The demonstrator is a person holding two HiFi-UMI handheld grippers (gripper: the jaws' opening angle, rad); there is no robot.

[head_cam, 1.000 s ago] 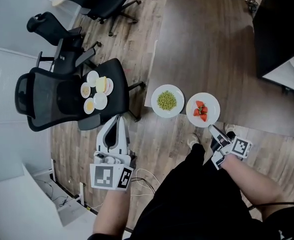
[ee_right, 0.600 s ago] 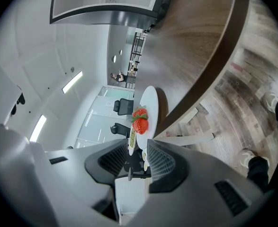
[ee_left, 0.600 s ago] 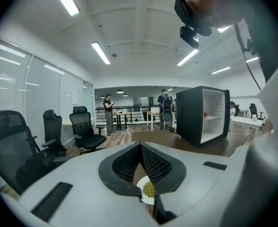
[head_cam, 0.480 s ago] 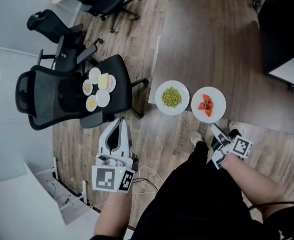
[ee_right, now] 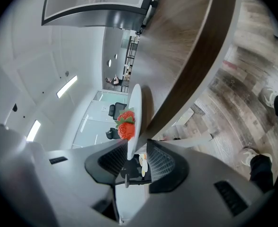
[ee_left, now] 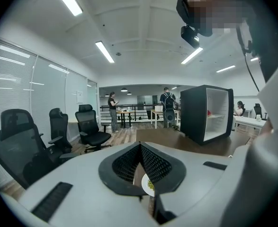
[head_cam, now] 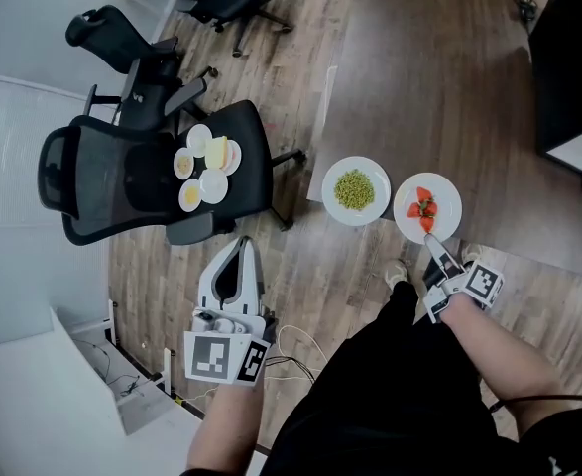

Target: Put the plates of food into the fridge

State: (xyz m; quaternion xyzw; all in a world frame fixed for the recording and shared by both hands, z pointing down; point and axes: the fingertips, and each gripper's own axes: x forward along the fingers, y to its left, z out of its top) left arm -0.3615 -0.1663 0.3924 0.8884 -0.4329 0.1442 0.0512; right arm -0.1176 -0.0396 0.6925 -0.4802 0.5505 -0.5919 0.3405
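The white plate (head_cam: 445, 192) is sitting with its rim between the right tool's (head_cam: 431, 243) half-open jaws — red strawberries (head_cam: 423, 206) are lying on it.

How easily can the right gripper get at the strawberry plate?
Probably yes: the near rim of the strawberry plate sits between the open fingers of the right gripper, at the table edge; nothing blocks it.

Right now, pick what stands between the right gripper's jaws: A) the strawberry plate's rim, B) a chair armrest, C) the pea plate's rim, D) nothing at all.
A: seen along those jaws, the white rim of the strawberry plate stands edge-on between the jaws of the right gripper.
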